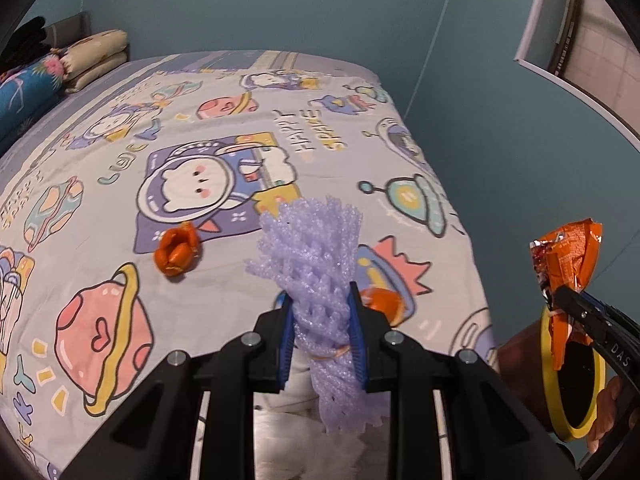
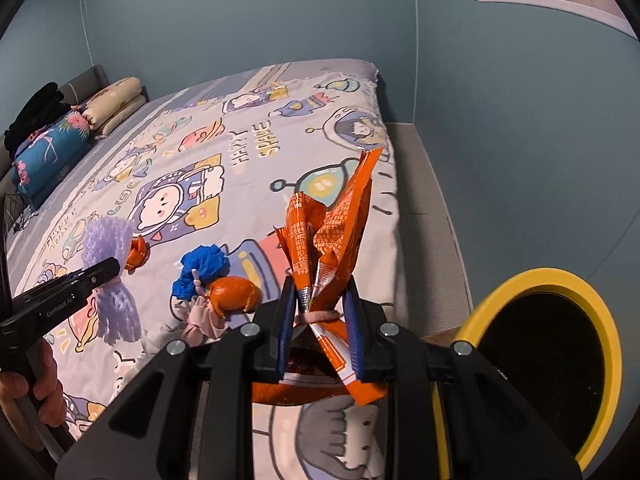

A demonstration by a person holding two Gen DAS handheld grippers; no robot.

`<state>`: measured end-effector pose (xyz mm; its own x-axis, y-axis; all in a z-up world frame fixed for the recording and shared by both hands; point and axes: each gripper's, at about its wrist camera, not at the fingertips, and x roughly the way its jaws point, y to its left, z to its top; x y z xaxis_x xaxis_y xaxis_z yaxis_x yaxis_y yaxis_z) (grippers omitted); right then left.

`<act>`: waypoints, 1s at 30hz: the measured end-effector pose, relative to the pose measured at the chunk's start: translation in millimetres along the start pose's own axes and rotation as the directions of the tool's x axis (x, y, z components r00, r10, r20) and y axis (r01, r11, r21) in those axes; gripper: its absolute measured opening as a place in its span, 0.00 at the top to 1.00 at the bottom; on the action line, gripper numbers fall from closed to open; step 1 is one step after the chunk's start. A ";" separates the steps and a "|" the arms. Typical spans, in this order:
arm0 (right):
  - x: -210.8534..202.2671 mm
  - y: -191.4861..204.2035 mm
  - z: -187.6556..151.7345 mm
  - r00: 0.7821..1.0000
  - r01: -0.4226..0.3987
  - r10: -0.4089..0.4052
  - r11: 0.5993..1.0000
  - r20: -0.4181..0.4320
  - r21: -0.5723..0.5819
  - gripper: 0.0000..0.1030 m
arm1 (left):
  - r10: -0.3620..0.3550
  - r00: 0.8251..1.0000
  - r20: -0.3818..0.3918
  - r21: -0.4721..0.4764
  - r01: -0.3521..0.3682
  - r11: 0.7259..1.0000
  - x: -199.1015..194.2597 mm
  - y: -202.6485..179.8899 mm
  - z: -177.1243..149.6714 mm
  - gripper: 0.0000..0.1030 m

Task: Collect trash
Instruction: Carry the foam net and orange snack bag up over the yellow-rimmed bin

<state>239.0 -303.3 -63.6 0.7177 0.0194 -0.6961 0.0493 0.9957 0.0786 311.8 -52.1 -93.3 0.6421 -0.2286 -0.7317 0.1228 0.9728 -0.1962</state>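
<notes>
My left gripper (image 1: 320,300) is shut on a purple foam fruit net (image 1: 316,264) and holds it above the bed; it also shows in the right wrist view (image 2: 108,276). My right gripper (image 2: 322,288) is shut on a crumpled orange snack wrapper (image 2: 332,224), held beside the bed's right edge; the wrapper also shows in the left wrist view (image 1: 564,264). On the bedspread lie an orange peel (image 1: 176,252), a second orange peel (image 2: 234,294), a blue crumpled wad (image 2: 204,266) and a pink cloth scrap (image 2: 200,320).
A yellow-rimmed black bin (image 2: 540,360) stands on the floor right of the bed. The bed carries a cartoon space-print cover (image 1: 200,140). Pillows and a folded quilt (image 2: 52,148) sit at its far left end. Blue walls surround the bed.
</notes>
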 end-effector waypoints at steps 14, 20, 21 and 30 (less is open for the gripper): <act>-31.5 -56.9 -7.0 0.997 0.061 -0.064 0.996 0.032 0.068 0.79 | -0.081 0.996 -0.028 0.112 0.083 0.990 4.4 -81.2 2.0 0.78; -41.3 -84.1 -10.5 0.995 0.092 -0.096 0.991 0.036 0.101 0.79 | -0.123 0.991 -0.049 0.152 0.129 0.980 9.7 -115.7 0.9 0.78; -42.1 -87.3 -10.8 0.994 0.096 -0.100 0.990 0.037 0.105 0.79 | -0.132 0.990 -0.053 0.161 0.139 0.977 10.7 -123.4 0.5 0.78; -50.3 -121.1 -19.2 0.990 0.133 -0.140 0.980 0.031 0.148 0.79 | -0.180 0.980 -0.084 0.224 0.194 0.955 20.1 -171.9 -4.6 0.78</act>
<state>183.6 -423.1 -51.8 0.7253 -0.1226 -0.6774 0.2467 0.9649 0.0895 300.1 -224.1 -77.3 0.5435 -0.4019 -0.7369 0.4118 0.8927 -0.1831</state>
